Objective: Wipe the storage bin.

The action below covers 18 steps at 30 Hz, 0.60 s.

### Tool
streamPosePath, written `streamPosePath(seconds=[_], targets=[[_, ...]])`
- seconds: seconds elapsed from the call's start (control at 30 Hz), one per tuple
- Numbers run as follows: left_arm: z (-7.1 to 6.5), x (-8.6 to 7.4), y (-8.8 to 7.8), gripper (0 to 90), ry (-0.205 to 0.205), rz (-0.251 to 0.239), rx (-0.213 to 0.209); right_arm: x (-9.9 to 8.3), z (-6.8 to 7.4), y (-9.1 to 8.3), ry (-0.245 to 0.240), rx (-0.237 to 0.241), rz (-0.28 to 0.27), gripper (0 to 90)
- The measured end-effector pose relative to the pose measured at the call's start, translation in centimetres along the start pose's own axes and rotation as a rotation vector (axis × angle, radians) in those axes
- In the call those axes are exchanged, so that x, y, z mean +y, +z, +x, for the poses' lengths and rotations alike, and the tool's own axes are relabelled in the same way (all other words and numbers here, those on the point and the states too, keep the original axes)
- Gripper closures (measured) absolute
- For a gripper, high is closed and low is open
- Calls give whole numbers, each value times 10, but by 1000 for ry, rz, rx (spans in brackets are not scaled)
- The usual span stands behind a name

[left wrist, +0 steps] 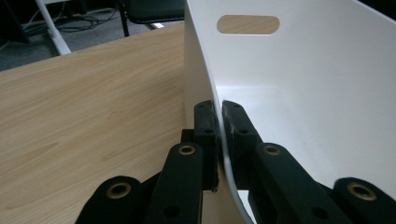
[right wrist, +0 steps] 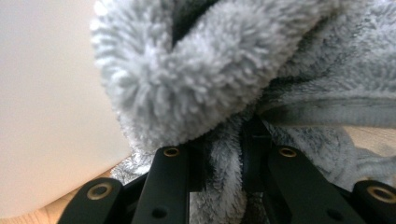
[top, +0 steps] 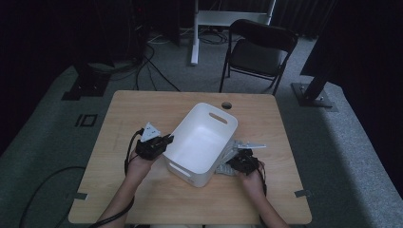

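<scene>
Here the left gripper (left wrist: 218,116) is pinching the thin, smooth plastic wall of the white bin (left wrist: 327,93) on the wooden table (left wrist: 93,102), while the right gripper (right wrist: 223,154) is clamping a fluffy grey cloth (right wrist: 196,79) lying beside the bin.

I'm in a dim lab or studio: beyond my grippers stand a folding chair (top: 259,52), floor cables (top: 152,66) and equipment stands (top: 313,90) on grey carpet.

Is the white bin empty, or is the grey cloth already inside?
Empty: the white bin shows a bare floor; the grey cloth lies outside, beside it.
</scene>
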<state>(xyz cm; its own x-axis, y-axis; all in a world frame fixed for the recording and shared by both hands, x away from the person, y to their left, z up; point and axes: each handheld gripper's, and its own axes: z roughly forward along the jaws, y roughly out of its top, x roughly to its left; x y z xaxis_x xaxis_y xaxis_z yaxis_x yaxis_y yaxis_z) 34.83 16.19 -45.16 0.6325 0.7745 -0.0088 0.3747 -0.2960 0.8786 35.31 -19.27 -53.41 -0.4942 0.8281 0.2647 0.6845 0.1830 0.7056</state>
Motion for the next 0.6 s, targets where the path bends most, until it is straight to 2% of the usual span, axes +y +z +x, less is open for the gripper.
streamPosePath(seconds=[0.07, 0.2, 0.3, 0.33, 0.47, 0.6], targets=[[0, 0, 0, 855, 3, 0, 2, 0, 0, -2, -5, -1, 4, 763], [6, -1, -1, 855, -23, -1, -19, 3, 0, -12, -24, 0, -9, 762], [11, -2, -3, 856, -25, -1, -49, 8, -1, -30, -29, 1, -64, 762], [12, -2, -4, 857, -15, 0, -54, 11, -1, -37, -31, -1, -88, 762], [14, -3, -5, 863, -18, -1, -71, 18, -3, -64, -27, -4, -168, 762], [15, -3, -6, 864, -11, 0, -87, 23, -4, -84, -17, 2, -232, 762]])
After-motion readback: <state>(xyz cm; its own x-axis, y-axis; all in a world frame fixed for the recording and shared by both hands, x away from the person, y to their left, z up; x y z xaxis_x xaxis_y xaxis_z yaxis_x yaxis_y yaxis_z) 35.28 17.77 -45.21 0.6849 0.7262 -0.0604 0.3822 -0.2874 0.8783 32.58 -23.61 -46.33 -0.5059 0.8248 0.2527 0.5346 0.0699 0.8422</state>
